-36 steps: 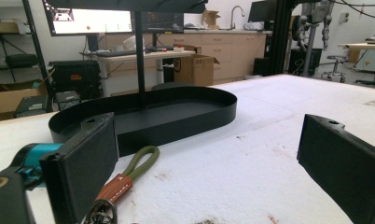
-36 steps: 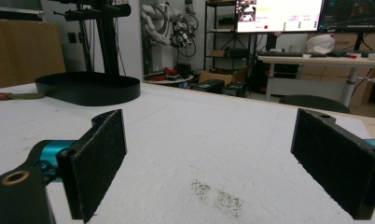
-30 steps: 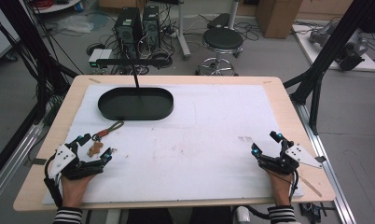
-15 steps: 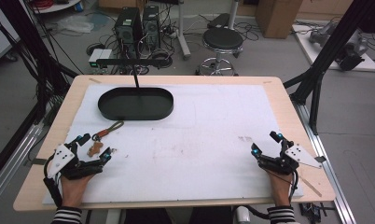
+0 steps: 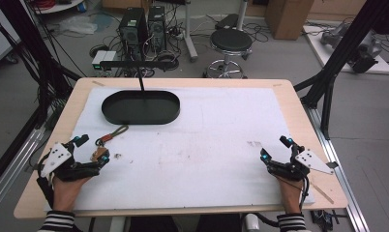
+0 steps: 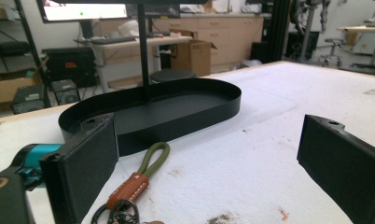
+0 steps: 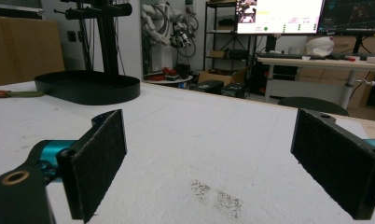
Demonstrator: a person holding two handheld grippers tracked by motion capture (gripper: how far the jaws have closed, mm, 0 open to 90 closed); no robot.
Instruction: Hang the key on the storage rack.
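Both grippers at rest, jaws apart, nothing held.
Olive cord key strap with tan leather tab (image 6: 141, 179) beside left gripper (image 5: 86, 153): light, limp; pinch the tab.

Both grippers are black with teal joints and flat, fuzzy-faced black jaws, the left gripper (image 5: 90, 151) and right gripper (image 5: 276, 149) each topped by a grey three-cornered plate. The person's sleeves (image 5: 55, 221) are black-and-white striped.
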